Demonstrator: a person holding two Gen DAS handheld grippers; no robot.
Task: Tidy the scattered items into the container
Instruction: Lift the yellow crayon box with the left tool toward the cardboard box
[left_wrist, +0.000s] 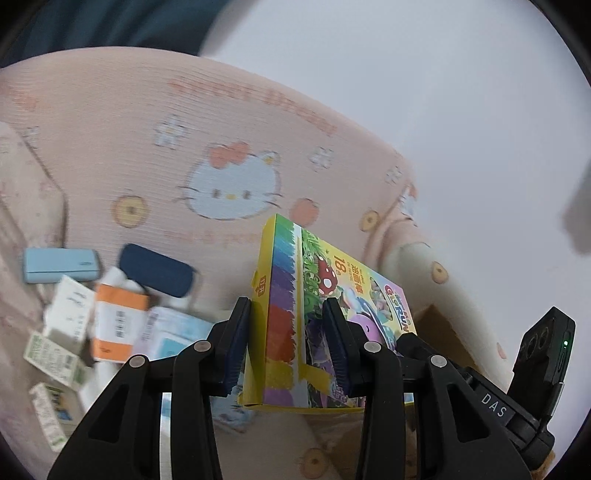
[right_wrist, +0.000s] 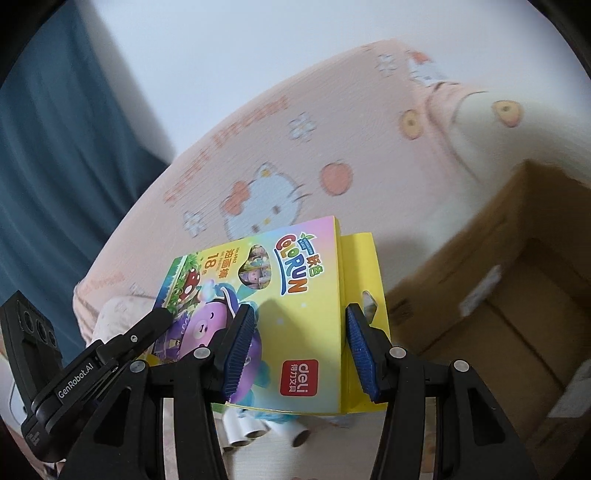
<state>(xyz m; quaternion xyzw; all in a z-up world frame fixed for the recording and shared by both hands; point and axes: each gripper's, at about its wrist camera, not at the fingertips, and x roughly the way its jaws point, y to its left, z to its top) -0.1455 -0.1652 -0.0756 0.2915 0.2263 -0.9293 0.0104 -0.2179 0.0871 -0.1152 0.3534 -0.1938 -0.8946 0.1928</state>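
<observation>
Crayon box (left_wrist: 325, 314) carried by both our grippers above the pink blanket (left_wrist: 110, 147).
Left gripper (left_wrist: 288, 332) and right gripper (right_wrist: 299, 339), each part-open, pinch opposite ends; uneven motion could twist it loose before the cardboard container (right_wrist: 498, 314).

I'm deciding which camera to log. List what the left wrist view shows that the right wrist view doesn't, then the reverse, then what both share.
Left wrist only: scattered small boxes, a dark blue case and a light blue case on the bedding.
Right wrist only: the open cardboard box and white tubes under the crayon box.
Both: the crayon box held by the left gripper and right gripper, and the pink cat-print blanket.
</observation>
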